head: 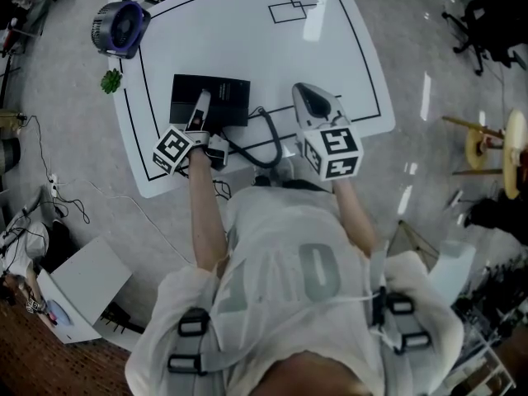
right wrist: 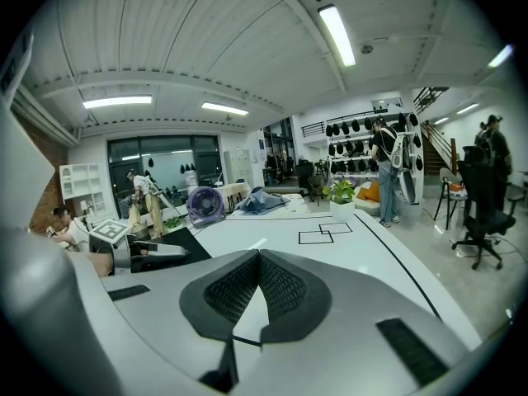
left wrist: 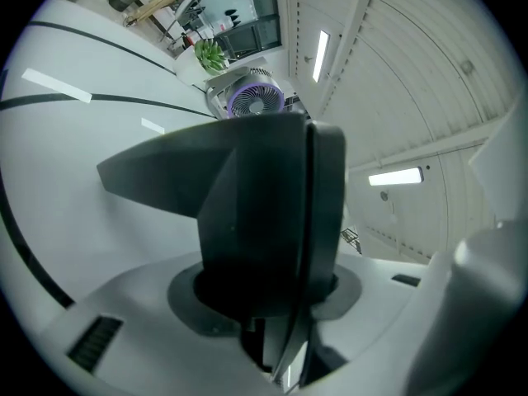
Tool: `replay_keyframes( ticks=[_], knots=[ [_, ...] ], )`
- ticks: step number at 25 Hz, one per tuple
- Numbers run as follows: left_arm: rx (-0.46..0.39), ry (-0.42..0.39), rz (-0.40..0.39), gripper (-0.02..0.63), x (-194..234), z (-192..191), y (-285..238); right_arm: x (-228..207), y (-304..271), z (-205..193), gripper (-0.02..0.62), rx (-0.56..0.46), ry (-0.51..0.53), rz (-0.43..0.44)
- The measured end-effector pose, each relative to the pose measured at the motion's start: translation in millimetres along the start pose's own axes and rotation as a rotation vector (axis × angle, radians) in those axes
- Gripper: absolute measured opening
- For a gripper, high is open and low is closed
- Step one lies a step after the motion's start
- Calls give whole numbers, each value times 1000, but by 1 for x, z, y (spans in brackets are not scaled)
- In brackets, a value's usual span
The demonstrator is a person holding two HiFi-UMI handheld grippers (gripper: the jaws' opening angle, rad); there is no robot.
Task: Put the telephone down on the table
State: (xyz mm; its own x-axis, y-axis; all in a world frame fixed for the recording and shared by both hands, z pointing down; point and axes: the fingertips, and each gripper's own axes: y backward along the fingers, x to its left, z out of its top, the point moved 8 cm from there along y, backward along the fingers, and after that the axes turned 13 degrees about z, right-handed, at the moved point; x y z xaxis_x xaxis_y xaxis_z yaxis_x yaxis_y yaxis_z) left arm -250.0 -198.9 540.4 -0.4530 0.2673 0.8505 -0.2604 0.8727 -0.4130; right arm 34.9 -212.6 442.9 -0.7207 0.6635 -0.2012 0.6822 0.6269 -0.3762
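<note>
- Left gripper (head: 200, 106): jaws clamped on the black telephone (left wrist: 264, 213). In the left gripper view its dark body fills the gap between them and runs off toward 10 o'clock.
- Right gripper (right wrist: 258, 261): the ribbed pads (right wrist: 285, 287) meet at their tips with nothing between them. It is idle, hovering over bare table (head: 272, 56).
- Telephone position: in the head view it sits at about 8 o'clock from the table's middle, inside the black border line, with the left gripper lying over its near end. It looks low and flat on the top, but I cannot tell whether the gripped part rests on the surface or is just off it.
- Cord (head: 278, 143): it loops from the telephone toward 4 o'clock and ends up just beside the right gripper.
- Risk 1: if the jaws open while the held part is tilted or off the surface, it would drop and could skid.
- Risk 2: the cord loop lies close to both grippers. A jaw catching it on the way out would drag the telephone toward the near edge, which is not far off.
- Risk 3: a sideways pull-out, not a straight one, could swivel the telephone.
- Containers: none on the work area. A white pot (right wrist: 345, 208) at the table's far end, 12 o'clock, holds a green plant.
- Off the table at 10 o'clock there is a purple fan (head: 121, 27).
</note>
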Motion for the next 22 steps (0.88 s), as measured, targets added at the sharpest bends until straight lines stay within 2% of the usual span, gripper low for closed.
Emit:
replay_keyframes(
  ticks=[5,9,14,22],
  knots=[
    [-30,110,27,212,5,2,1,3,3,0,6,-2,4,-1],
    [-24,155,84,259,8,0,3,3,8,0,6,-4,4,-10],
    [-12,174,115,279,10,-4,8,6,15,-3,6,-10,2,-16],
    [-13,167,112,281,15,-10,20,14,22,-8,6,-10,9,-9]
  ],
)
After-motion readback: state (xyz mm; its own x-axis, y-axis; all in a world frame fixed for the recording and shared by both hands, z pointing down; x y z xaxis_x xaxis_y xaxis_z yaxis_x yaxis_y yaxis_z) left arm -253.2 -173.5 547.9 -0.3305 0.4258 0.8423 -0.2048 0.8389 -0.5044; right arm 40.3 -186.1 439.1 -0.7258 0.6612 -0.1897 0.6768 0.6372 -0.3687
